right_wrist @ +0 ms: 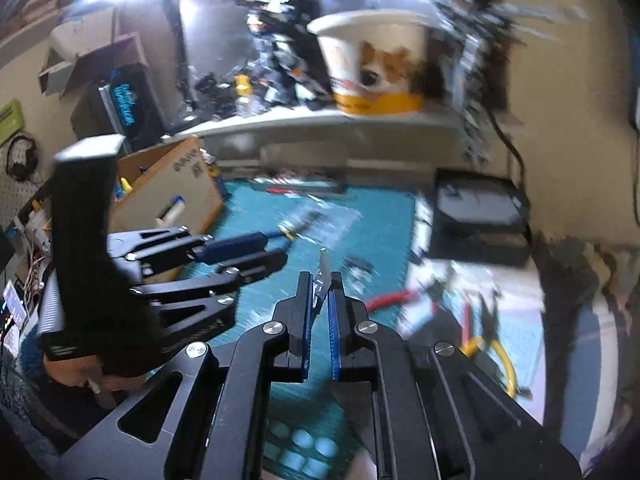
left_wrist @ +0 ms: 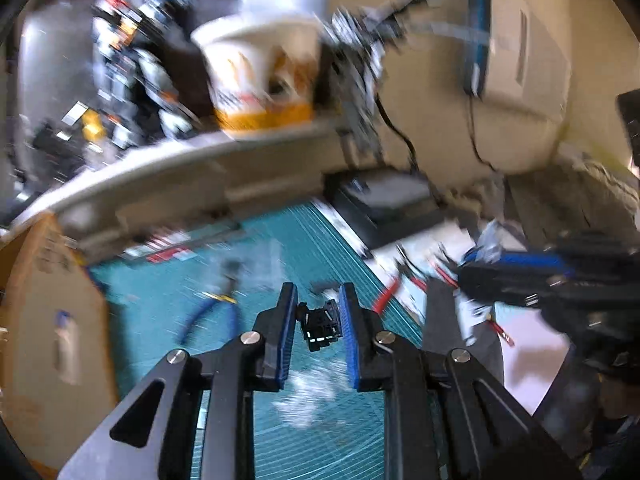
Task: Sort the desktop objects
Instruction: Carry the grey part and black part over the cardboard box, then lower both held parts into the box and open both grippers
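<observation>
- Left tongs [left_wrist: 319,300]: closed on a small black plastic connector [left_wrist: 320,325], held clear above the teal cutting mat [left_wrist: 168,300].
- Right tongs [right_wrist: 319,284]: closed on a thin metal blade-like part [right_wrist: 324,270] that projects past the tips; exact type cannot be told. It, too, is above the cutting mat.
- Blue-handled pliers [left_wrist: 212,314]: lying on the cutting mat, beyond the left tongs and to their left.
- Red-handled cutters [right_wrist: 390,300]: at the right edge of the cutting mat, partly on white paper [left_wrist: 536,360].
- Cardboard box [right_wrist: 176,196]: at the left edge of the cutting mat.
- Paper cup with dog print [right_wrist: 376,68]: on the shelf [right_wrist: 304,124] behind the cutting mat.
- Black flat box [right_wrist: 480,216]: on the counter, at the far right corner of the cutting mat.
</observation>
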Action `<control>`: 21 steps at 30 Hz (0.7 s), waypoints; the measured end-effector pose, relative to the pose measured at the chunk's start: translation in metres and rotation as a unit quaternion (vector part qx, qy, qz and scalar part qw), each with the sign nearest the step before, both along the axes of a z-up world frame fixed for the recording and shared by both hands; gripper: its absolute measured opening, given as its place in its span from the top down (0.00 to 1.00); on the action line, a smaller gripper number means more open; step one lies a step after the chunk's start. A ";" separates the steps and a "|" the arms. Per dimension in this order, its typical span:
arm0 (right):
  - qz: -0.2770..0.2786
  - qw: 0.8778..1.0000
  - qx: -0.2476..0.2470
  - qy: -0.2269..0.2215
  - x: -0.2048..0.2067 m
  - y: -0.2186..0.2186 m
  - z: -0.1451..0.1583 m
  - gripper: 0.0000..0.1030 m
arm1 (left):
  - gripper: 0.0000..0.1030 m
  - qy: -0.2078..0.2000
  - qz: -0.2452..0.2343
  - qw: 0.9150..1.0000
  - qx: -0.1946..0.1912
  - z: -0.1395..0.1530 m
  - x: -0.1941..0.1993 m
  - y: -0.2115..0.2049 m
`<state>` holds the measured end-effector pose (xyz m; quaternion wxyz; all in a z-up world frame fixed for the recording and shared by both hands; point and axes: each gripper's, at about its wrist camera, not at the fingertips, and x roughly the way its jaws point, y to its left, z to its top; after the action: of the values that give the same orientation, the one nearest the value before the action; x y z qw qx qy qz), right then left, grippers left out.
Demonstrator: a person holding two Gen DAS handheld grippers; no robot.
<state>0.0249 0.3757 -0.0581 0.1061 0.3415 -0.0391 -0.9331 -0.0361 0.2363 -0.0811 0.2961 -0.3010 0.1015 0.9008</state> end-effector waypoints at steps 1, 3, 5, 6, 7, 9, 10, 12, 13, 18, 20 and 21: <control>0.009 1.000 0.003 0.006 -0.004 -0.009 0.006 0.93 | 0.79 0.008 0.008 1.000 0.004 0.009 0.000 -0.008; 0.032 0.999 0.008 0.019 -0.014 -0.032 0.020 0.93 | 0.79 0.032 0.028 0.999 0.015 0.034 0.002 -0.033; 0.056 0.998 0.014 0.032 -0.024 -0.057 0.035 0.93 | 0.79 0.052 0.050 0.997 0.021 0.052 0.003 -0.055; 0.067 0.997 0.018 0.039 -0.028 -0.069 0.042 0.93 | 0.79 0.064 0.063 0.996 0.022 0.064 0.004 -0.072; 0.079 0.996 0.022 0.045 -0.033 -0.081 0.050 0.93 | 0.79 0.073 0.075 0.994 0.023 0.073 0.005 -0.087; 0.102 0.993 0.029 0.058 -0.042 -0.107 0.064 0.93 | 0.79 0.089 0.101 0.990 0.028 0.087 0.008 -0.114; 0.113 0.991 0.031 0.064 -0.047 -0.121 0.072 0.93 | 0.79 0.097 0.117 0.988 0.026 0.097 0.010 -0.133; 0.138 0.987 0.035 0.074 -0.058 -0.153 0.085 0.93 | 0.79 0.110 0.144 0.983 0.028 0.110 0.013 -0.163; 0.146 0.985 0.040 0.078 -0.063 -0.167 0.090 0.93 | 0.79 0.115 0.154 0.981 0.025 0.115 0.014 -0.176; 0.183 0.978 0.056 0.078 -0.089 -0.238 0.098 0.93 | 0.79 0.115 0.209 0.971 0.026 0.132 0.009 -0.248; 0.195 0.977 0.057 0.061 -0.106 -0.263 0.093 0.93 | 0.79 0.096 0.224 0.970 0.021 0.129 -0.001 -0.270; 0.200 0.977 0.058 0.050 -0.114 -0.274 0.090 0.93 | 0.79 0.074 0.230 0.970 0.027 0.124 -0.011 -0.285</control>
<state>-0.0893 0.1021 0.0318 0.2722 0.3007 0.0897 -0.9097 -0.0474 -0.0492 0.0426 0.0811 -0.2409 0.0268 0.9668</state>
